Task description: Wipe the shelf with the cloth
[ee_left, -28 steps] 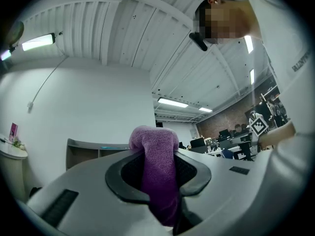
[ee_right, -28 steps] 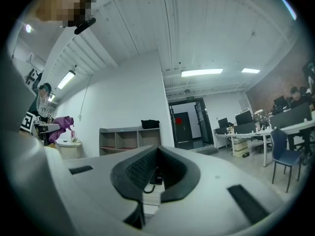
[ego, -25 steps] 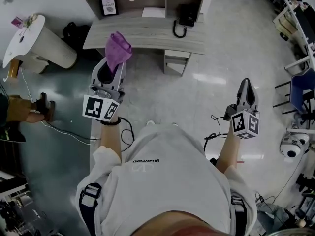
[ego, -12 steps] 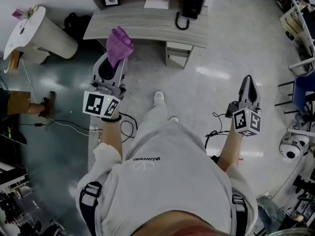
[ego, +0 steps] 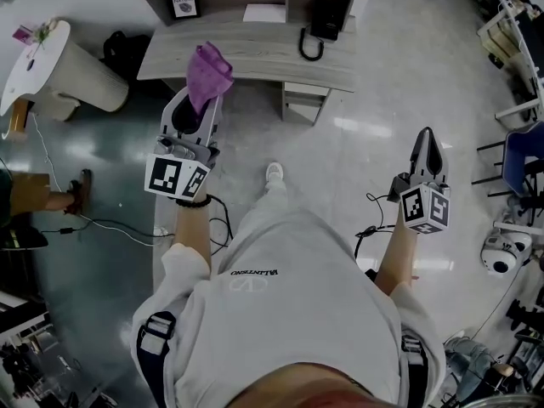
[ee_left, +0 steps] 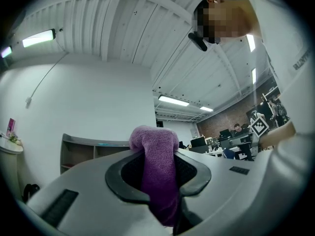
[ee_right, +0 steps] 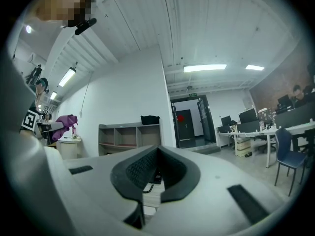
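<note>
A purple cloth [ego: 206, 74] [ee_left: 157, 173] sticks out from between the jaws of my left gripper [ego: 197, 109], which is shut on it and held over the floor just short of the grey wooden shelf unit [ego: 246, 49]. The same shelf [ee_right: 129, 137] shows in the right gripper view as open cubbies against a white wall, and in the left gripper view as shelf [ee_left: 81, 151] behind the cloth. My right gripper [ego: 425, 155] hangs out to the right over the pale floor, its jaws shut with nothing between them.
On the shelf top lie a black telephone [ego: 319, 25], a white sheet [ego: 264, 13] and a framed picture [ego: 184, 2]. A round white side table [ego: 59, 62] stands to the left. Cables [ego: 110, 226] trail across the floor. Chairs and desks [ego: 518, 155] crowd the right side.
The person has stepped towards the shelf, one foot now forward on the floor. The left gripper with the cloth has come a little closer to the shelf's front edge. The right gripper has hardly moved.
</note>
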Available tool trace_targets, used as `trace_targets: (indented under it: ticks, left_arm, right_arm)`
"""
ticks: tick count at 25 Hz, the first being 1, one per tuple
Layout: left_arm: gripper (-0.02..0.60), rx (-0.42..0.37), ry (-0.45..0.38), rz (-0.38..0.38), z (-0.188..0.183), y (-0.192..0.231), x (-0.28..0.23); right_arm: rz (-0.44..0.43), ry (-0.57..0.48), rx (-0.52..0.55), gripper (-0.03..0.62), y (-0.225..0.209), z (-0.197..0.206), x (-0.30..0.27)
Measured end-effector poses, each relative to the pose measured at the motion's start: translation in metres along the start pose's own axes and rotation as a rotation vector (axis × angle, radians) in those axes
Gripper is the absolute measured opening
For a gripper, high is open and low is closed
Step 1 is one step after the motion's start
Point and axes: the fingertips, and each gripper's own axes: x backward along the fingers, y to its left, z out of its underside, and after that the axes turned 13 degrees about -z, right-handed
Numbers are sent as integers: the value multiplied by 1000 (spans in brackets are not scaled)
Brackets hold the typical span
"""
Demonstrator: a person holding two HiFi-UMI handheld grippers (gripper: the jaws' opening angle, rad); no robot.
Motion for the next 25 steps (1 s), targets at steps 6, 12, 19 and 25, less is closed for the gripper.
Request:
trace_targets:
  ticks: [6,12,19,25]
  left_arm:
    - [103,21,6,26,18,12,-43]
    - [103,35,13,44,34,31,-95]
    - [103,34,16,73,56,58,-145]
    - [103,42,29,89,75,83,-174]
  right_arm:
    - [23,5,5,0,-10,2,-35]
    - [44,18,5,0,-20,4,-84]
    - [63,23,11,0,-18,10,-140]
    - [75,23,21,0,-8,11,-182]
